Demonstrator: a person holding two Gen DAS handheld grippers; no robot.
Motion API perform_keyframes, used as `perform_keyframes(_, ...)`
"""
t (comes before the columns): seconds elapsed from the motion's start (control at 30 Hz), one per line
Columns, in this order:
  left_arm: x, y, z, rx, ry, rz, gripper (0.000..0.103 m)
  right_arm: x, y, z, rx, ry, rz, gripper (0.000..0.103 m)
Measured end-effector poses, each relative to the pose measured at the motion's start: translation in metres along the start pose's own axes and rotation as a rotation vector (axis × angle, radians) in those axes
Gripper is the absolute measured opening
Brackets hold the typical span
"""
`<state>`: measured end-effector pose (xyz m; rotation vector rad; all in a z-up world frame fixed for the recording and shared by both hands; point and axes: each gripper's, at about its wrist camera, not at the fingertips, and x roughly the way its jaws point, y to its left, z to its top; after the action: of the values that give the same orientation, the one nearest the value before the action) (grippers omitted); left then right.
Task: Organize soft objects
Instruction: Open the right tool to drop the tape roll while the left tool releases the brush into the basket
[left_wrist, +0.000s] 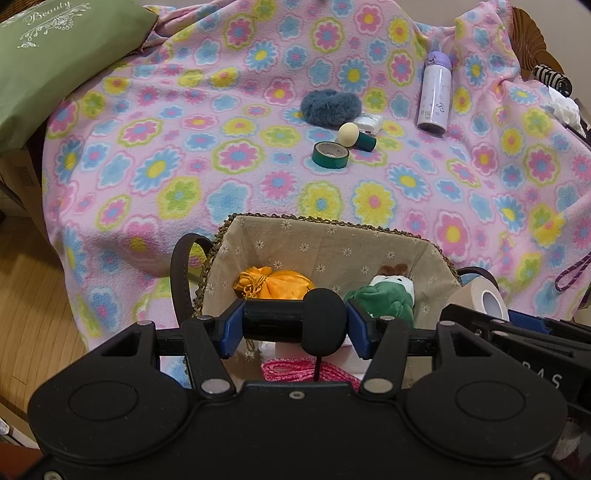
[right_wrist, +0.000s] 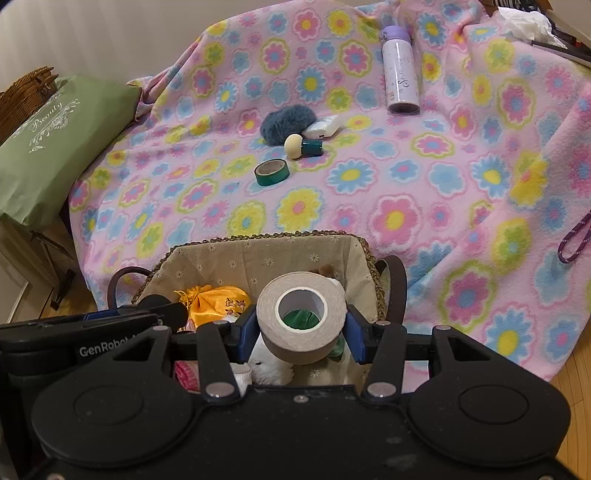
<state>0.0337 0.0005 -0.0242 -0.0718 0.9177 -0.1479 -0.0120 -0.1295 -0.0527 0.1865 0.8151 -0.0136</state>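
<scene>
Left gripper is clenched on a black microphone, long axis lying crosswise between the blue pads, smooth barrel to the left, rounded foam head to the right. It hangs over the near end of the basket. Right gripper is clamped on one beige tape roll, hollow core facing the camera, also above the basket's near end.

Inside the woven, cloth-lined basket: one shiny orange drawstring pouch, one green plush toy, one pink knitted bundle.

Out on the flowered fleece blanket, near the middle: one fluffy blue-grey scrunchie, one green tape ring, one cream-tipped green brush, one small white packet. Towards the far right edge lies one lilac bottle. One green cushion sits off the far left corner.
</scene>
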Motion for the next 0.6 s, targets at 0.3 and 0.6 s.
perform_keyframes(0.3, 0.0006, 0.0016, -0.0003, 0.003, 0.001, 0.008, 0.055, 0.0015, -0.0001, 0.0022, -0.011, -0.004, -0.003, 0.049)
perform_keyframes(0.6, -0.0014, 0.0019, -0.0001, 0.006, -0.009, 0.019, 0.065, -0.0003, -0.0003, 0.0019, -0.013, -0.013, -0.007, 0.049)
